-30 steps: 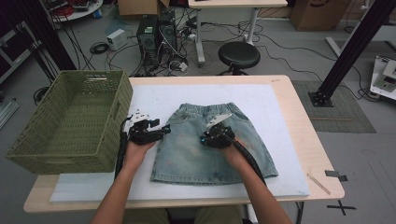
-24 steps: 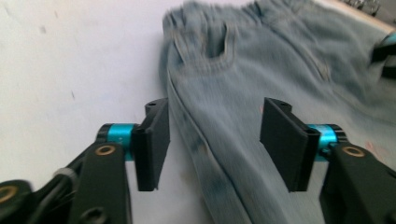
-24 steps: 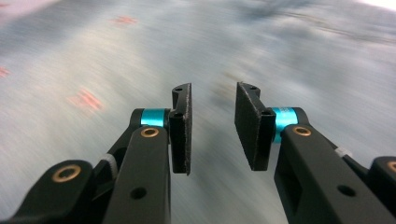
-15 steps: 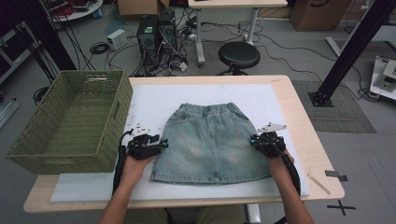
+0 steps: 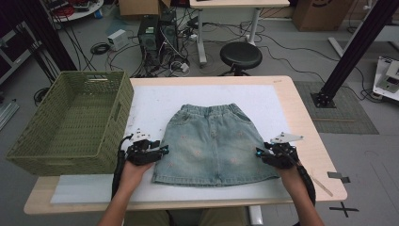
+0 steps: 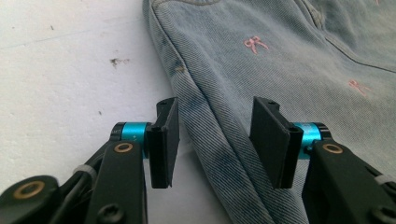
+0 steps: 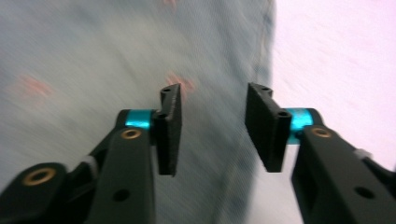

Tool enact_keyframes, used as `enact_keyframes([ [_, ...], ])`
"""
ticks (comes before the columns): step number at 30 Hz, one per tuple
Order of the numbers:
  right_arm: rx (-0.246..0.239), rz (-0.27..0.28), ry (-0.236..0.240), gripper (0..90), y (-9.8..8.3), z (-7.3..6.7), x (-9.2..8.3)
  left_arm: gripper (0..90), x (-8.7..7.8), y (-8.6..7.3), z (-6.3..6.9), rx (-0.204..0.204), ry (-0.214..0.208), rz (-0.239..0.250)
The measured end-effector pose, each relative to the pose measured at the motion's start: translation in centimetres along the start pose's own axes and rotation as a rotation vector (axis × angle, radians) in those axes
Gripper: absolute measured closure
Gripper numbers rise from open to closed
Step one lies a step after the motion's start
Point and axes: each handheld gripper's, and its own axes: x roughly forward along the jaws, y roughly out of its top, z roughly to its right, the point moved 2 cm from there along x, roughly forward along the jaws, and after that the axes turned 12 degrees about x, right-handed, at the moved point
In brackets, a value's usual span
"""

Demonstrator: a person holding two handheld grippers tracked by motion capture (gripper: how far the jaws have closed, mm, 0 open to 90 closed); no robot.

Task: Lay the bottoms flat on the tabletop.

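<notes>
Green woven basket (image 5: 70,122) is seen at the table's left end, nothing visible inside. Denim skirt (image 5: 214,143) is laid flat on the white mat (image 5: 155,101), wooden table (image 5: 308,127) beneath. Left gripper (image 5: 162,150) is held released, straddling the skirt's left side seam; right gripper (image 5: 258,152), its jaws just opened, is poised released over the right seam. Stool (image 5: 241,55) and cables are noted behind.

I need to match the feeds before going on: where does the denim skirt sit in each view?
High view: denim skirt mid-table, flat on the white mat.
Left gripper view: fills the right side; its side edge runs between the tool's jaws.
Right gripper view: blurred, left and centre.
Shared landmark: pink embroidered bows.
</notes>
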Motion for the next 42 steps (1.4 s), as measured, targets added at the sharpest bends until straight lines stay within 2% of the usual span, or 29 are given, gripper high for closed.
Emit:
enact_keyframes([
  [1,-0.007,-0.009,-0.036,56.2,-0.2,-0.1,-0.1,53.0,-0.1,0.0,0.1,0.0,0.001,-0.013],
  [2,0.02,-0.005,-0.028,56.8,-0.7,0.2,-0.7,53.2,-0.2,-0.1,0.1,0.0,-0.003,-0.022],
  [3,0.02,-0.005,-0.028,56.8,-0.7,0.2,-0.7,53.2,-0.3,-0.2,0.2,-0.002,-0.004,-0.027],
  [5,0.029,-0.035,-0.031,64.8,-1.7,0.5,-1.5,53.2,-0.5,-0.4,0.4,-0.006,-0.015,-0.029],
  [6,0.029,-0.035,-0.031,64.8,-1.7,0.5,-1.5,53.2,-0.4,-0.5,0.5,-0.004,-0.019,-0.036],
  [7,0.016,-0.071,-0.036,69.8,-2.5,0.7,-1.6,56.5,-0.3,-0.7,0.6,0.003,-0.012,-0.049],
  [8,0.016,-0.071,-0.036,69.8,-2.5,0.7,-1.6,60.2,-0.3,-0.7,0.6,0.003,-0.012,-0.049],
  [9,0.016,-0.066,-0.015,75.9,-3.1,1.0,-1.7,69.6,-0.4,-0.6,0.7,0.007,-0.001,-0.061],
  [10,0.016,-0.066,-0.015,75.9,-3.1,1.0,-1.7,69.6,-0.4,-0.6,0.7,0.018,0.011,-0.07],
  [12,0.022,-0.068,0.002,82.5,-3.2,1.0,-1.8,78.5,-0.4,-0.6,0.9,0.019,0.032,-0.076],
  [13,-0.002,-0.063,0.003,88.1,-3.3,0.8,-1.9,84.6,-0.4,-0.6,1.0,0.023,0.036,-0.078],
  [14,-0.015,-0.067,-0.001,88.9,-3.3,0.7,-2.0,85.1,-0.4,-0.6,1.4,0.038,0.058,-0.074],
  [16,-0.019,-0.073,-0.013,89.9,-3.1,0.8,-2.3,85.4,-0.5,-0.6,1.4,0.043,0.062,-0.073],
  [19,0.004,-0.057,0.004,89.8,-3.0,1.2,-3.3,85.1,-1.1,-0.8,1.6,0.035,0.048,-0.049],
  [21,0.007,-0.059,0.004,89.3,-3.2,1.1,-3.3,83.1,-1.4,-1.1,1.7,0.04,0.043,-0.047],
  [22,-0.013,-0.051,-0.012,73.8,-3.4,0.7,-3.1,69.7,-1.5,-1.2,1.6,0.029,0.036,-0.03],
  [23,-0.013,-0.051,-0.012,73.8,-3.4,0.7,-3.1,62.8,-1.5,-1.2,1.6,0.029,0.036,-0.03],
  [24,-0.022,-0.046,-0.008,70.7,-3.4,0.6,-3.1,62.8,-1.6,-1.3,1.4,0.02,0.026,-0.018],
  [26,-0.038,-0.003,0.026,66.8,-3.2,0.2,-3.5,56.5,-2.0,-1.3,1.1,0.016,0.017,0.018],
  [27,-0.056,0.014,0.049,68.6,-3.1,-0.3,-3.7,51.4,-2.1,-1.2,1.0,0.015,0.013,0.034],
  [28,-0.07,0.017,0.077,73.0,-3.2,-0.5,-3.8,50.5,-2.2,-1.2,1.0,0.015,0.008,0.048],
  [30,-0.091,-0.008,0.12,78.0,-3.7,-0.7,-3.7,47.5,-2.4,-1.1,0.9,0.02,-0.003,0.072],
  [31,-0.091,-0.008,0.12,78.0,-3.7,-0.7,-3.7,47.5,-2.5,-1.1,0.9,0.021,-0.01,0.078],
  [33,-0.107,-0.044,0.122,81.3,-4.2,-0.6,-3.6,46.5,-2.5,-1.2,0.9,0.024,-0.025,0.075],
  [34,-0.116,-0.084,0.12,82.9,-4.7,-0.3,-3.4,45.2,-2.5,-1.2,1.0,0.024,-0.031,0.074],
  [39,-0.118,-0.085,0.141,83.2,-5.2,0.1,-3.7,38.6,-2.8,-1.8,1.5,0.051,-0.077,0.06],
  [42,-0.098,-0.083,0.151,82.5,-5.2,0.3,-3.7,35.5,-3.1,-2.1,1.7,0.074,-0.091,0.038],
])
